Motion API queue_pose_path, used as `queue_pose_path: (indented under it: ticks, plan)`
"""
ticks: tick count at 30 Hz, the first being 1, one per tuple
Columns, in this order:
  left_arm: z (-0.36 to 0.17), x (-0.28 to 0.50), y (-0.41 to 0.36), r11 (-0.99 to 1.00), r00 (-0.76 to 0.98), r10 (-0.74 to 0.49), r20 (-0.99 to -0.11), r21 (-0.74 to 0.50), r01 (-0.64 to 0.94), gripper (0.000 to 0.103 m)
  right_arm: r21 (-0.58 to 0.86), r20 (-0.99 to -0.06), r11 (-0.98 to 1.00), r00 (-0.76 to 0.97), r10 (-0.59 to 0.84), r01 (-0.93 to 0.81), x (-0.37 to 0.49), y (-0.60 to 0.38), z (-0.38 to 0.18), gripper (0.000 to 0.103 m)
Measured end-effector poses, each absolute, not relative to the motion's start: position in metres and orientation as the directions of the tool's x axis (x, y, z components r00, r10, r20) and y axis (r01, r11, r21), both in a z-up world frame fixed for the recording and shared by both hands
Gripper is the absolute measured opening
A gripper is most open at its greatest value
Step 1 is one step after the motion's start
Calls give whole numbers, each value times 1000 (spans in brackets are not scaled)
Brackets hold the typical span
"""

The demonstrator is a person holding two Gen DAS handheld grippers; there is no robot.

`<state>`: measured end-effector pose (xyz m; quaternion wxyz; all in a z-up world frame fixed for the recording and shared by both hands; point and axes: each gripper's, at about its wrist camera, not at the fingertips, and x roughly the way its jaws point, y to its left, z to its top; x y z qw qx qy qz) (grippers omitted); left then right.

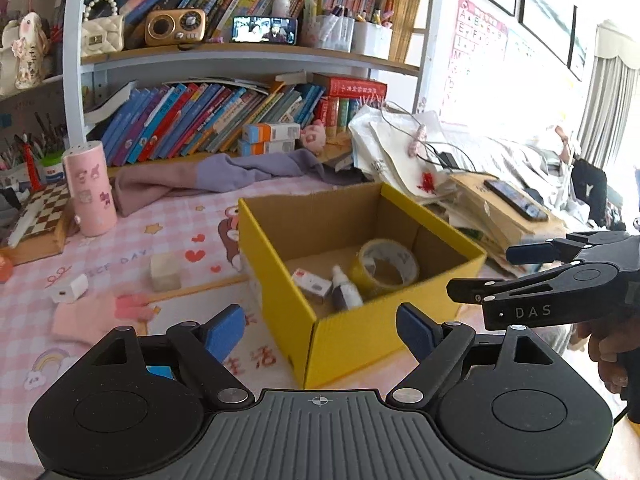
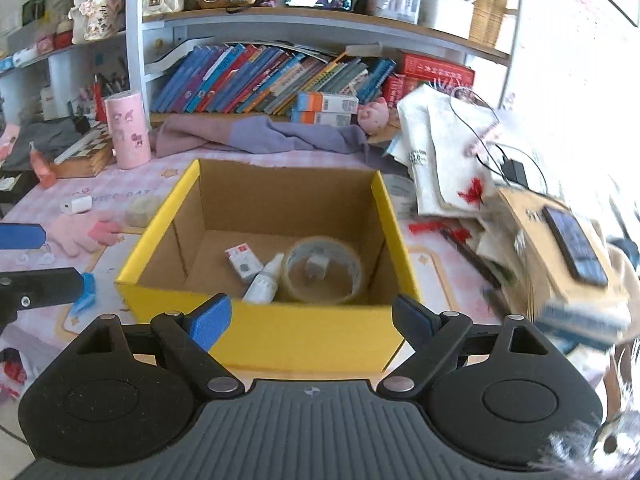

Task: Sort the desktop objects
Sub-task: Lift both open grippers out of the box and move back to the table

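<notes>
A yellow cardboard box stands open on the pink desk mat. It holds a roll of clear tape, a small white dropper bottle and a small white carton. My left gripper is open and empty at the box's near left corner. My right gripper is open and empty just short of the front wall. Left of the box lie a white charger plug, a pale block and a pink glove.
A pink cylinder and a chessboard box stand at the far left. A purple cloth lies before the bookshelf. Right of the box, a heap of papers and bags carries a phone and cables.
</notes>
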<state>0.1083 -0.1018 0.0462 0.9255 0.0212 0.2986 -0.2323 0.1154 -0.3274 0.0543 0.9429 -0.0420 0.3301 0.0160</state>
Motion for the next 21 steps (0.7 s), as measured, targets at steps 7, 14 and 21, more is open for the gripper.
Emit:
queue_pose_path:
  ticks: [7,14,21]
  plan:
    - [36,79,-74,896,711,-398,-580,-78,437,86,-26,-624,1000,781,-30,17,77,-296,41,85]
    - [28,55,-41,920,724,-348,-595,-69,385,86,33,-606,995,794,-57,96,45,-261,29,85]
    - [17,36,-9,944,728,-289,-622,-61,323,86,39,-603,998,798,-18,51,24,-216,14,85]
